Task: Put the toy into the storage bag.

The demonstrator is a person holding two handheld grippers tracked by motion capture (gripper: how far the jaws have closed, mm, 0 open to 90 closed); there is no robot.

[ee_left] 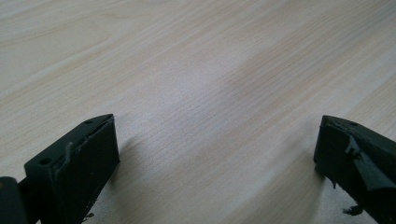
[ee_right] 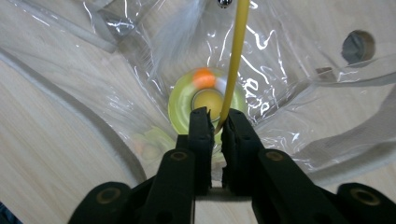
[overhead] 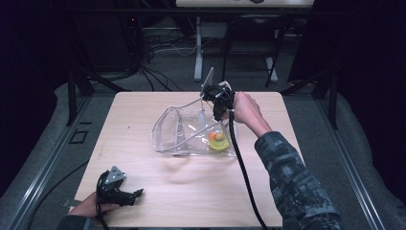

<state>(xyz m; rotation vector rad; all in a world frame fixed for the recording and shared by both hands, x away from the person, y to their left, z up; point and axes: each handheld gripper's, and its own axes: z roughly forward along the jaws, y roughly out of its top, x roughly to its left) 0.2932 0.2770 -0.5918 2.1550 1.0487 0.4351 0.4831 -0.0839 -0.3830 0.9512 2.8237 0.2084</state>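
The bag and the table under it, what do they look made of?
The bag: clear, glossy soft plastic, probably vinyl; it creases, glints, and shows the yellow toy through its wall. The table: pale wood or wood-look laminate, matte, with fine straight grain lines.

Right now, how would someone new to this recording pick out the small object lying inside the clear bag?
On the wooden table a clear plastic bag lies at the centre. In its near right corner, below the right gripper, sits a yellow-green dish holding an orange ball. It is the bag's one brightly coloured item.
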